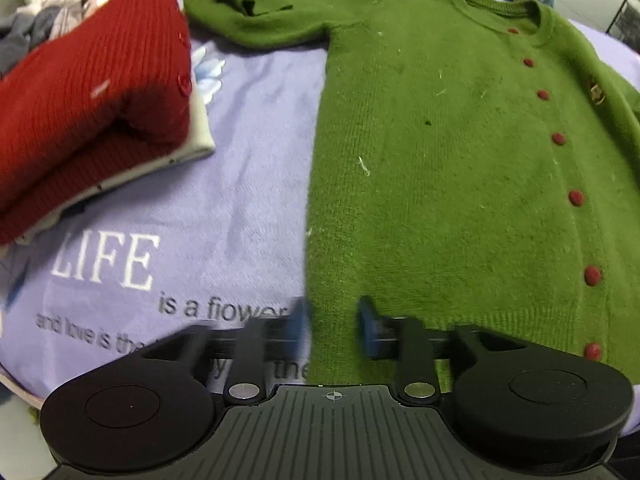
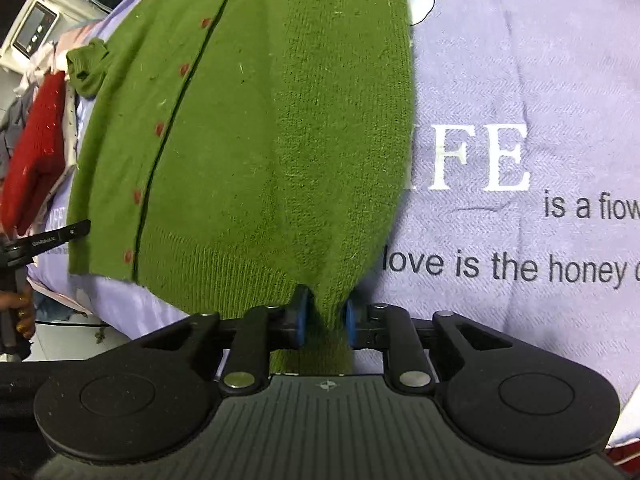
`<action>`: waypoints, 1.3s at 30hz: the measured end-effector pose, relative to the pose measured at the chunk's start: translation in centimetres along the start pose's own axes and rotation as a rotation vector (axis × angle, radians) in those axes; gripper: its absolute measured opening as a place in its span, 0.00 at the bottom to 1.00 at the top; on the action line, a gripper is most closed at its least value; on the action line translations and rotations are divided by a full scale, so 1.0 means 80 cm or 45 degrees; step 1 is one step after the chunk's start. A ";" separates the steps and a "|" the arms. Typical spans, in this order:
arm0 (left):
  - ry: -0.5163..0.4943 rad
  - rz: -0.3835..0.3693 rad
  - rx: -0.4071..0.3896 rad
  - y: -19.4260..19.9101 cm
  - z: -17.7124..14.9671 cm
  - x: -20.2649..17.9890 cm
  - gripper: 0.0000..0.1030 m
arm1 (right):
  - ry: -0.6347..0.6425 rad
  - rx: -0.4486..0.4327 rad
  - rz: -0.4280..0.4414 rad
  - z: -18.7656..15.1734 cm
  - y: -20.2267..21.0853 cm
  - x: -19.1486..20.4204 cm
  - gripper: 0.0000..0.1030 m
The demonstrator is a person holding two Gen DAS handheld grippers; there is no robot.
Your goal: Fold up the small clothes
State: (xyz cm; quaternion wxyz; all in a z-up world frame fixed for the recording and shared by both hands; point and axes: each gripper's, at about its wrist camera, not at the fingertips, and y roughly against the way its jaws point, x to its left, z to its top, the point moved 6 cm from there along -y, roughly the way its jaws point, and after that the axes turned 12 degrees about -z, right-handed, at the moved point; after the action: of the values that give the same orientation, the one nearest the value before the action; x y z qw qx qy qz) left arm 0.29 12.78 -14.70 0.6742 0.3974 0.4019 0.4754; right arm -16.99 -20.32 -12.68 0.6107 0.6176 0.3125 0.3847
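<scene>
Green cardigan lies flat, button side up, on the lilac printed sheet, neck pointing away from the left wrist camera. Far left: folded red knit stacked on a white garment, likely a finished item parked out of the way. Next, the cardigan's left sleeve is bunched near the shoulder, not yet tucked in. Left gripper sits at the hem's left corner, jaws apart and straddling the edge, blurred, no cloth pinched; probably lining up for a grab. Red buttons run down the placket to the right. In the right wrist view, the right gripper is clamped on a gathered fold of the hem's right side, fabric pulled into a ridge between the blue pads, so that side can likely be lifted and folded across.
</scene>
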 end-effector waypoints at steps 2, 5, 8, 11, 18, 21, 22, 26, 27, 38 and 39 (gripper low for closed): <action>-0.052 0.039 -0.003 0.006 0.005 0.002 1.00 | 0.000 -0.086 -0.036 0.006 0.020 -0.007 0.47; -0.060 0.025 -0.017 0.022 0.013 0.008 1.00 | -0.071 -0.231 -0.078 0.032 0.066 -0.039 0.49; 0.006 -0.025 -0.068 0.039 0.026 0.008 1.00 | -0.215 -0.465 -0.139 0.078 0.128 -0.091 0.55; 0.040 -0.067 -0.121 0.053 0.046 -0.005 1.00 | -0.342 -0.682 -0.236 0.126 0.185 -0.153 0.63; -0.031 -0.195 -0.160 0.067 0.096 -0.079 1.00 | -0.089 -0.820 -0.623 0.230 0.243 -0.265 0.73; -0.083 -0.229 -0.156 0.067 0.107 -0.115 1.00 | 0.192 -0.777 -0.662 0.265 0.227 -0.265 0.73; -0.095 -0.232 -0.152 0.065 0.109 -0.125 1.00 | 0.264 -0.772 -0.695 0.272 0.218 -0.264 0.73; -0.139 -0.249 -0.103 0.054 0.116 -0.164 1.00 | 0.400 -0.716 -0.718 0.303 0.189 -0.271 0.72; -0.154 -0.248 -0.090 0.050 0.118 -0.173 1.00 | 0.414 -0.693 -0.699 0.309 0.180 -0.275 0.71; -0.270 -0.312 -0.010 0.010 0.140 -0.265 1.00 | 0.116 -0.481 -0.148 0.301 0.257 -0.339 0.07; -0.294 -0.326 -0.016 0.006 0.147 -0.275 1.00 | 0.069 -0.443 -0.075 0.298 0.272 -0.351 0.07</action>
State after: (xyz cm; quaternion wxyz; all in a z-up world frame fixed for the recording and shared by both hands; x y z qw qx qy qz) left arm 5.98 -10.01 -6.38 0.7735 0.3906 0.3662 0.3392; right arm -12.71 -57.89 7.32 0.7107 0.4825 0.2756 0.4314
